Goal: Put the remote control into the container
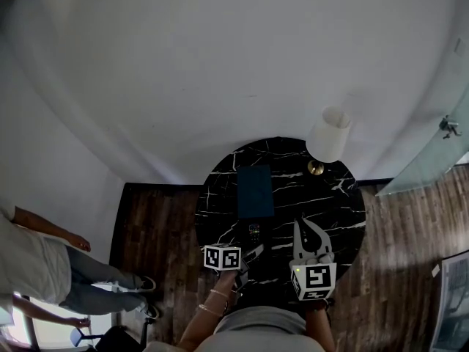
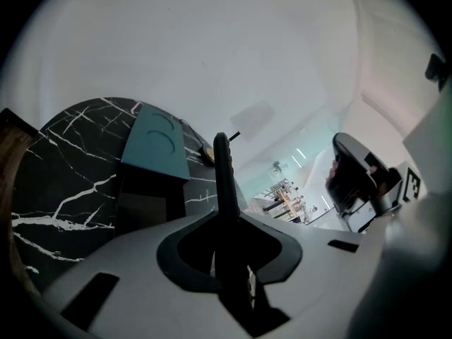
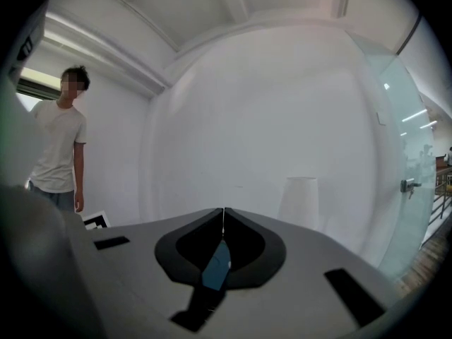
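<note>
A black remote control (image 1: 253,233) is above the near part of a round black marble table (image 1: 322,204), just short of the teal container (image 1: 255,191). My left gripper (image 1: 249,246) is shut on the remote. In the left gripper view the remote (image 2: 223,175) stands edge-on between the jaws of the left gripper (image 2: 223,216), with the container (image 2: 155,143) ahead to the left. My right gripper (image 1: 303,227) is beside it on the right, shut and empty. In the right gripper view the tips of the right gripper (image 3: 224,211) meet.
A white-shaded lamp (image 1: 328,133) stands on the table's far right edge. A person (image 1: 44,266) stands on the wooden floor to the left. A glass door (image 1: 440,152) is at the right. A white wall lies behind the table.
</note>
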A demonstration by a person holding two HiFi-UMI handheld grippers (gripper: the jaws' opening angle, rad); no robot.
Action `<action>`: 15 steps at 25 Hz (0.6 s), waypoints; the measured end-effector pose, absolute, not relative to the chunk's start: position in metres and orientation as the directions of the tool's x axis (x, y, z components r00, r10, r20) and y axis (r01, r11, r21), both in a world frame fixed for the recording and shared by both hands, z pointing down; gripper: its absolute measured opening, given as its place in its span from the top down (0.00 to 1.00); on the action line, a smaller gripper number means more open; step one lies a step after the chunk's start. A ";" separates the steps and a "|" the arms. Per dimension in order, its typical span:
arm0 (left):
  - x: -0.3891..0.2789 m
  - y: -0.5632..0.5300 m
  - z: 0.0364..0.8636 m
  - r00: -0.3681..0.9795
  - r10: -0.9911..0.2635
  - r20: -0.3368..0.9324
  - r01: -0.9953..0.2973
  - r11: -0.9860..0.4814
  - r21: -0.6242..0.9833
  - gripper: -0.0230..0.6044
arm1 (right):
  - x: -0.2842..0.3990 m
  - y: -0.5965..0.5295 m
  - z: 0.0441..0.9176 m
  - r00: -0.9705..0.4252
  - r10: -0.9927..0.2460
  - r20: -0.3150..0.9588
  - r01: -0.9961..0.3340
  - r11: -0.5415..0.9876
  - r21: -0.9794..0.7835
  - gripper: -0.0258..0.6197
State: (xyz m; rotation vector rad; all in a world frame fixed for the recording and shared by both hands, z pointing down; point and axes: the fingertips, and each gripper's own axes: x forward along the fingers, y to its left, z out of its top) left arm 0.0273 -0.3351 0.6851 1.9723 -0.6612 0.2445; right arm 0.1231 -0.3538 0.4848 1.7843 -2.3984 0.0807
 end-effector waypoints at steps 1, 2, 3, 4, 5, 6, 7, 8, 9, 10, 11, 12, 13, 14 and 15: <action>0.028 -0.336 0.696 0.824 -0.333 0.459 -0.558 -0.336 0.758 0.84 | 0.124 -0.354 0.485 -0.281 -0.948 0.152 -0.956 0.291 0.046 0.94; 0.028 -0.336 0.706 0.816 -0.323 0.480 -0.572 -0.324 0.754 0.84 | 0.125 -0.355 0.485 -0.280 -0.948 0.153 -0.956 0.290 0.045 0.94; 0.028 -0.337 0.716 0.808 -0.314 0.498 -0.584 -0.314 0.749 0.84 | 0.127 -0.355 0.486 -0.278 -0.948 0.153 -0.957 0.288 0.045 0.94; 0.029 -0.337 0.725 0.802 -0.306 0.513 -0.593 -0.306 0.745 0.84 | 0.129 -0.355 0.486 -0.275 -0.949 0.154 -0.958 0.285 0.044 0.94; 0.030 -0.337 0.733 0.796 -0.298 0.527 -0.602 -0.299 0.740 0.84 | 0.131 -0.355 0.487 -0.271 -0.950 0.155 -0.959 0.280 0.044 0.94; 0.031 -0.337 0.739 0.791 -0.291 0.538 -0.610 -0.293 0.736 0.84 | 0.133 -0.355 0.487 -0.267 -0.951 0.157 -0.960 0.277 0.043 0.94; 0.031 -0.337 0.745 0.786 -0.286 0.548 -0.616 -0.288 0.733 0.84 | 0.135 -0.356 0.487 -0.264 -0.951 0.159 -0.961 0.274 0.042 0.94; 0.032 -0.337 0.750 0.783 -0.279 0.556 -0.621 -0.281 0.732 0.84 | 0.136 -0.356 0.487 -0.262 -0.952 0.160 -0.961 0.272 0.041 0.94; 0.032 -0.337 0.755 0.779 -0.273 0.564 -0.625 -0.275 0.731 0.84 | 0.137 -0.357 0.487 -0.261 -0.952 0.162 -0.962 0.271 0.041 0.94; 0.033 -0.337 0.760 0.776 -0.266 0.572 -0.630 -0.271 0.728 0.84 | 0.138 -0.357 0.487 -0.260 -0.952 0.163 -0.962 0.270 0.040 0.94; 0.034 -0.337 0.765 0.772 -0.258 0.581 -0.635 -0.270 0.724 0.84 | 0.138 -0.358 0.488 -0.259 -0.952 0.164 -0.962 0.269 0.040 0.94; 0.034 -0.339 0.770 0.767 -0.248 0.592 -0.641 -0.270 0.718 0.84 | 0.139 -0.359 0.488 -0.257 -0.952 0.166 -0.963 0.267 0.040 0.94; 0.035 -0.340 0.776 0.762 -0.240 0.601 -0.647 -0.268 0.714 0.84 | 0.140 -0.360 0.489 -0.256 -0.952 0.168 -0.963 0.266 0.040 0.94; 0.036 -0.342 0.781 0.758 -0.232 0.610 -0.653 -0.261 0.711 0.84 | 0.141 -0.361 0.490 -0.254 -0.952 0.169 -0.964 0.264 0.040 0.94; 0.036 -0.344 0.787 0.753 -0.227 0.618 -0.658 -0.249 0.710 0.84 | 0.142 -0.362 0.490 -0.252 -0.952 0.171 -0.964 0.263 0.041 0.94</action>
